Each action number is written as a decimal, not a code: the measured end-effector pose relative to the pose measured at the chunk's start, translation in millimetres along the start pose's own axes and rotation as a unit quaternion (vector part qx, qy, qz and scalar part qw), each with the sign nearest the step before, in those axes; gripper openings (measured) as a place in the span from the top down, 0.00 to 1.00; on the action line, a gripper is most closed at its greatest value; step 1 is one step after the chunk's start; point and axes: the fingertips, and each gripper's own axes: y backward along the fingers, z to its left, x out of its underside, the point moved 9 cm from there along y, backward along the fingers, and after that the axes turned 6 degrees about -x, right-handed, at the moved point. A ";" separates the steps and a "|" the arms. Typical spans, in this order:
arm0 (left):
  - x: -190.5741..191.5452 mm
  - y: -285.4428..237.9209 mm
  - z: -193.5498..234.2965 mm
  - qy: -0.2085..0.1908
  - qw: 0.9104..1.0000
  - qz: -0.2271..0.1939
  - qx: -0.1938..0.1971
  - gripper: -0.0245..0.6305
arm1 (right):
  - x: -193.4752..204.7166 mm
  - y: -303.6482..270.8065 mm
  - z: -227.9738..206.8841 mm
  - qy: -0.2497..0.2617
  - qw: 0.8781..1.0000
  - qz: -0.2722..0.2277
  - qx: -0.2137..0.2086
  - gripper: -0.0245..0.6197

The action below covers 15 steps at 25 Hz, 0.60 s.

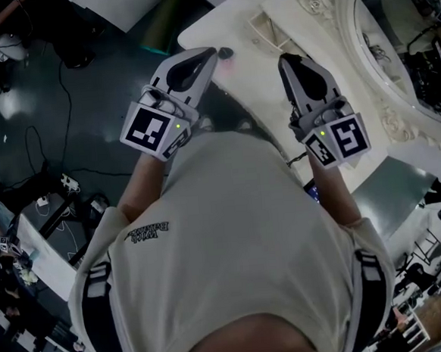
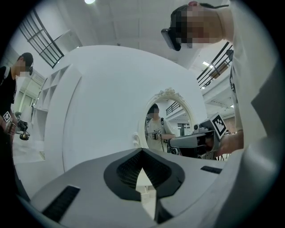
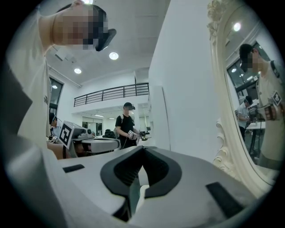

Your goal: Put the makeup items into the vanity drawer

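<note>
white vanity top (image 1: 243, 25) lies just ahead of both tools, which the person holds level and side by side in front of the chest, aimed toward the ornate mirror (image 1: 414, 35), likely a ready pose before any reaching starts. left gripper (image 1: 208, 55) and right gripper (image 1: 289, 58) each have their jaws pressed together with nothing between them, so no makeup is in hand. a small dark round thing (image 1: 226, 53) sits on the top just beside the left tip, maybe one of the items; the drawer itself shows in no view.
</note>
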 end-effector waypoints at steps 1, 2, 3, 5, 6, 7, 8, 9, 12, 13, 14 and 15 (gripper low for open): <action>0.0 0.4 1.0 0.001 1.000 0.001 -0.001 0.94 | 0.9 -0.3 -1.1 -0.001 1.000 -0.001 0.004 0.96; -0.5 0.9 2.3 0.000 1.000 0.002 -0.001 0.94 | 1.5 -1.0 -1.9 -0.003 1.000 -0.002 0.005 0.96; -1.3 1.5 3.9 0.000 1.000 0.003 -0.001 0.94 | 1.8 -2.4 -2.4 -0.005 1.000 -0.001 0.005 0.96; -2.2 2.6 8.1 -0.003 1.000 0.005 -0.004 0.94 | 2.0 -6.7 -2.4 -0.006 1.000 0.000 0.001 0.96; -2.2 2.8 9.7 -0.004 1.000 0.005 -0.006 0.94 | 2.3 -9.0 -2.4 -0.006 1.000 0.001 -0.002 0.96; -2.1 2.5 10.8 -0.006 1.000 0.005 -0.008 0.94 | 2.8 -11.1 -2.4 -0.006 1.000 0.003 -0.005 0.96; -2.0 2.0 11.4 -0.006 1.000 0.005 -0.009 0.94 | 3.5 -13.2 -2.4 -0.006 1.000 0.004 -0.008 0.96; -1.7 1.4 11.7 -0.008 1.000 0.006 -0.010 0.94 | 4.0 -15.4 -2.4 -0.006 1.000 0.004 -0.009 0.96; 1.5 -1.6 13.2 -0.011 1.000 0.016 -0.015 0.94 | 3.8 -24.2 -3.0 -0.002 1.000 0.000 -0.013 0.96; 3.2 -2.9 14.7 -0.011 0.999 0.023 -0.019 0.94 | 3.8 -28.6 -3.5 0.000 1.000 -0.001 -0.016 0.96; 4.7 -3.9 16.6 -0.011 0.999 0.030 -0.023 0.94 | 4.2 -33.4 -3.8 0.001 1.000 0.000 -0.020 0.96; 5.9 -4.8 18.7 -0.011 0.999 0.035 -0.027 0.94 | 4.9 -38.3 -4.0 0.003 1.000 0.002 -0.023 0.96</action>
